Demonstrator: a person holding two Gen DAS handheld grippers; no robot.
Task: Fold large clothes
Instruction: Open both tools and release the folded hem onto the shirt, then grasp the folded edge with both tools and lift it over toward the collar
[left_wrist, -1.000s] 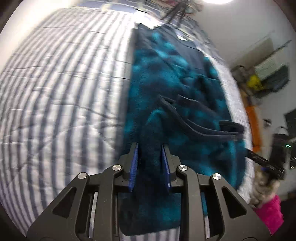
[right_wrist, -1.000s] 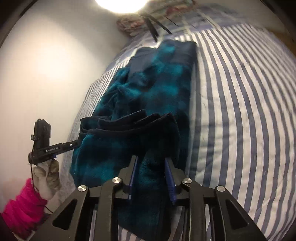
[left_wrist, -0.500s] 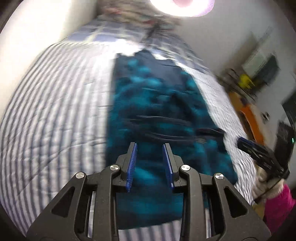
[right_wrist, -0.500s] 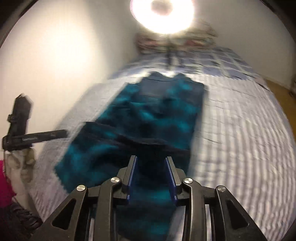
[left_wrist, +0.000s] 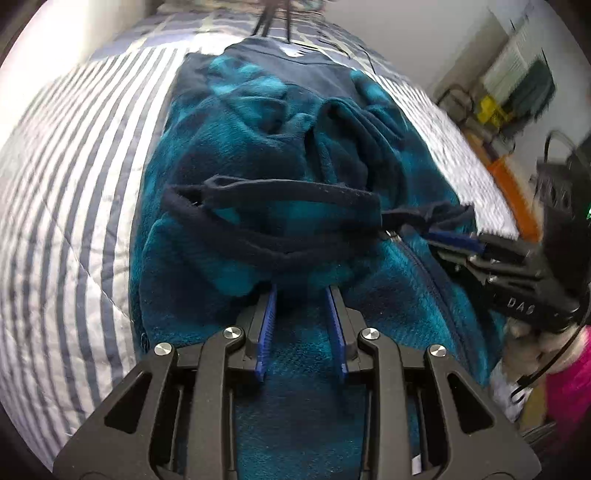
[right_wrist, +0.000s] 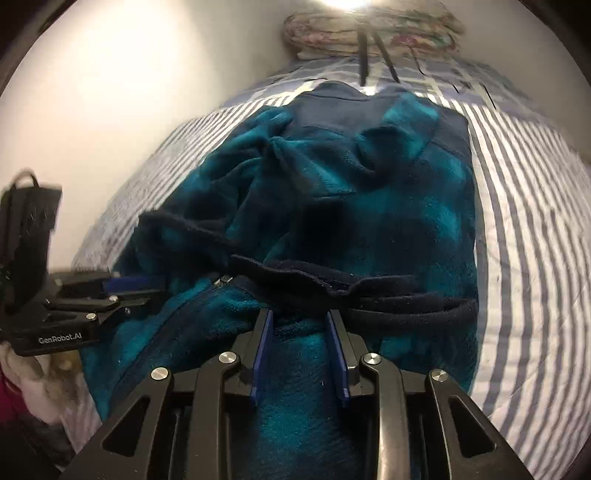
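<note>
While lengthwise on bed (left_wrist: 74, 206), jacket (left_wrist: 258, 155), collar far; left gripper (left_wrist: 301, 291), right gripper (right_wrist: 299, 314) fingers tight on hem.

"GenRobot.AI" on left tongs (right_wrist: 138, 290), "DAS" on right tongs (left_wrist: 448, 245)

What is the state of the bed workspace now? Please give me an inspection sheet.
Surface: striped bedding, lightly creased.
Job's things: teal fleece jacket lying lengthwise on the bed, near end lifted and bunched, dark hem doubled over it.
Clutter: pile of patterned cloth at the far end; dark rods in front of it.
Grippers: left gripper and right gripper each shut on the jacket's near end.
Cables: thin black cable by the gloved hand.
Surroundings: white wall on one side; blurred shelf and an orange thing on the other.
</note>
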